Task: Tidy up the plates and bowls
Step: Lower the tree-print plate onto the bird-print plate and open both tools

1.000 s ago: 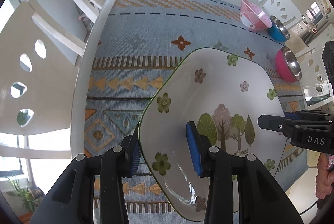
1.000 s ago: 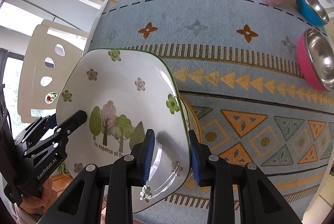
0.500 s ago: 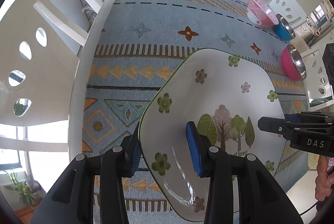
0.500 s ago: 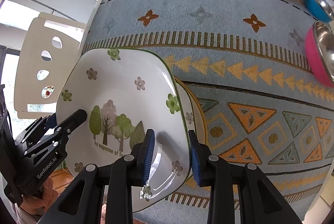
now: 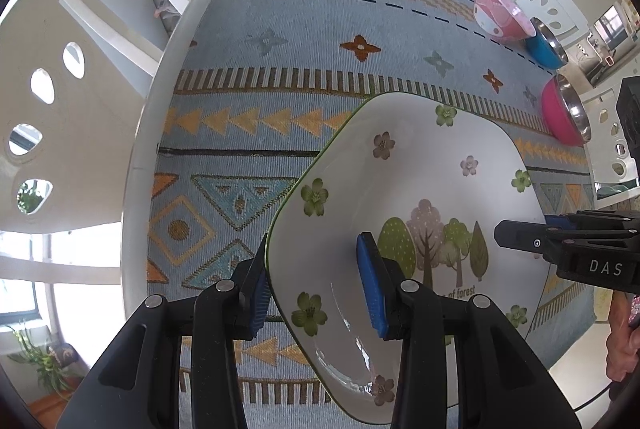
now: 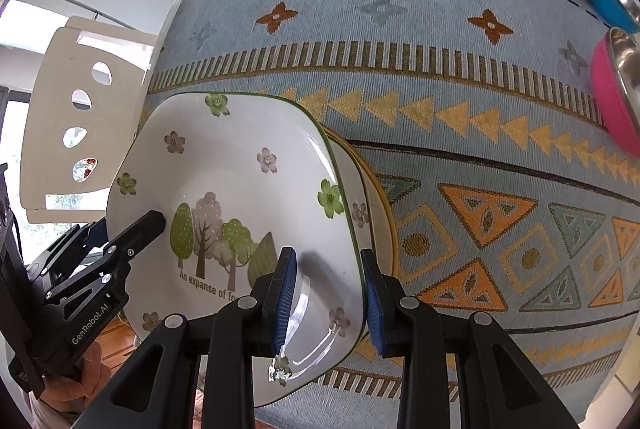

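A white plate [image 5: 420,165] with a green rim and a tree picture hangs tilted over the patterned cloth [image 5: 304,41], held from both sides. My left gripper [image 5: 316,285] is shut on its left rim, one pad under the edge and one on the inside. My right gripper [image 6: 328,299] is shut on the opposite rim of the same plate [image 6: 240,189]. Just beneath it a yellow-rimmed plate [image 6: 378,213] lies on the cloth, mostly hidden. Each gripper also shows in the other's view, the right gripper [image 5: 560,245] and the left gripper [image 6: 120,241].
A pink bowl [image 5: 502,15], a blue bowl [image 5: 546,43] and a magenta steel-lined bowl [image 5: 566,113] stand in a row at the cloth's far right. White chairs [image 5: 60,89] stand along the table's left side. A hand [image 5: 620,345] shows at the lower right.
The held plate has sunk a little toward the table, and more of the yellow-rimmed plate shows beneath its right edge. Both grips are unchanged.
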`<state>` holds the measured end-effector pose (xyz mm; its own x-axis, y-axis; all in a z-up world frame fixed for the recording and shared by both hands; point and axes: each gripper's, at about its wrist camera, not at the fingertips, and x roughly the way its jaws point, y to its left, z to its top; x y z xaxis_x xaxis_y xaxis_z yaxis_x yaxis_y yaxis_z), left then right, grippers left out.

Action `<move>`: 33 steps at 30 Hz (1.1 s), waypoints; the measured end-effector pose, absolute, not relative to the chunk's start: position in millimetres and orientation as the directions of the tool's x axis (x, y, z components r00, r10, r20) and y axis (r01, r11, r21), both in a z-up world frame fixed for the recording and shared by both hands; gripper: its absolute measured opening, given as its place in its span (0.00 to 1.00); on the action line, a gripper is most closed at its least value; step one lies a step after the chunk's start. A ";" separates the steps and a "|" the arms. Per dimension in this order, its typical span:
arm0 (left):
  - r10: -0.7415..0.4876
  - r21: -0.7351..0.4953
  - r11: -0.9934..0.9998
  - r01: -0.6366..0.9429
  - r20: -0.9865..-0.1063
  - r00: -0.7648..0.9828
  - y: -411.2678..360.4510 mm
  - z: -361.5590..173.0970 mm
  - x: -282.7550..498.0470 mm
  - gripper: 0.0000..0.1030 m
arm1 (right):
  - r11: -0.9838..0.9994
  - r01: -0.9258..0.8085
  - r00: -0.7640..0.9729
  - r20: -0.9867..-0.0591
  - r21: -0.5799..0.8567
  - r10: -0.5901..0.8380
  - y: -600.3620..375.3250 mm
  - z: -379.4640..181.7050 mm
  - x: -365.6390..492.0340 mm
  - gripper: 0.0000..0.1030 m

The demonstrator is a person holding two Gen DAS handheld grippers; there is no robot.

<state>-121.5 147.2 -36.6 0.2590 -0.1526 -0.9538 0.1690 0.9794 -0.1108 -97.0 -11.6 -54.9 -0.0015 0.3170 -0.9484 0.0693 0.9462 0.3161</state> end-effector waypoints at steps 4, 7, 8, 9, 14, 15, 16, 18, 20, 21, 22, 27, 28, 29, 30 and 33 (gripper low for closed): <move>-0.148 -0.107 0.980 0.167 -0.955 0.257 147.9 -39.6 -120.0 0.36 | 0.944 0.074 0.003 -0.947 0.320 0.321 -11.3 -57.4 -98.5 0.31; -0.148 -0.107 0.979 0.171 -0.957 0.251 148.7 -40.9 -119.8 0.36 | 0.945 0.076 -0.002 -0.948 0.317 0.318 -10.8 -57.5 -98.3 0.31; -0.147 -0.105 0.979 0.173 -0.957 0.249 148.4 -41.4 -120.0 0.36 | 0.945 0.076 -0.004 -0.948 0.318 0.319 -12.0 -57.3 -98.1 0.31; -0.145 -0.103 0.979 0.176 -0.958 0.248 148.2 -42.1 -120.3 0.36 | 0.944 0.080 -0.005 -0.947 0.320 0.321 -12.5 -57.5 -97.9 0.31; -0.112 -0.057 0.976 0.212 -0.960 0.257 143.9 -45.4 -123.1 0.35 | 0.941 0.090 -0.016 -0.944 0.327 0.330 -14.9 -58.4 -95.9 0.32; -0.108 -0.049 0.974 0.221 -0.958 0.266 142.5 -44.5 -124.0 0.35 | 0.938 0.089 -0.018 -0.942 0.334 0.336 -15.5 -57.9 -96.3 0.34; -0.104 -0.039 0.972 0.233 -0.956 0.274 140.7 -43.7 -124.2 0.35 | 0.940 0.086 -0.012 -0.943 0.331 0.333 -15.8 -56.4 -96.4 0.34; -0.100 -0.032 0.970 0.243 -0.957 0.272 139.2 -44.7 -122.7 0.35 | 0.938 0.091 -0.008 -0.942 0.333 0.335 -17.3 -55.4 -96.5 0.34; -0.113 -0.049 0.969 0.241 -0.959 0.261 140.6 -45.0 -121.4 0.35 | 0.937 0.096 -0.021 -0.941 0.335 0.338 -18.2 -55.9 -96.8 0.34; -0.124 -0.063 0.969 0.237 -0.960 0.253 142.4 -45.1 -120.6 0.35 | 0.939 0.086 -0.034 -0.941 0.332 0.336 -17.7 -56.1 -97.6 0.34; -0.129 -0.069 0.969 0.236 -0.959 0.251 143.1 -44.8 -120.3 0.35 | 0.941 0.078 -0.049 -0.942 0.328 0.332 -16.2 -56.7 -97.8 0.34; -0.129 -0.066 0.968 0.241 -0.958 0.257 142.7 -39.9 -118.2 0.35 | 0.952 0.050 -0.094 -0.947 0.303 0.306 -9.4 -57.7 -98.9 0.34; -0.126 -0.062 0.969 0.240 -0.957 0.262 142.0 -38.1 -117.1 0.35 | 0.952 0.052 -0.102 -0.947 0.302 0.306 -9.4 -58.1 -98.7 0.34; -0.128 -0.063 0.969 0.239 -0.955 0.267 142.4 -36.0 -116.2 0.35 | 0.951 0.053 -0.107 -0.945 0.304 0.308 -9.4 -58.6 -98.4 0.34; -0.134 -0.068 0.969 0.240 -0.953 0.271 143.2 -33.2 -114.7 0.36 | 0.949 0.055 -0.115 -0.942 0.310 0.315 -10.5 -59.2 -98.5 0.34; -0.134 -0.069 0.969 0.236 -0.953 0.272 146.5 -28.6 -110.6 0.37 | 0.947 0.066 -0.134 -0.938 0.315 0.321 -16.2 -57.6 -101.4 0.34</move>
<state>-110.6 146.5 -28.6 0.2723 -0.1344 -0.9528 0.2360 0.9693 -0.0693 -101.4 -16.2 -57.6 -0.1339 0.3208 -0.9376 0.0660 0.9469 0.3146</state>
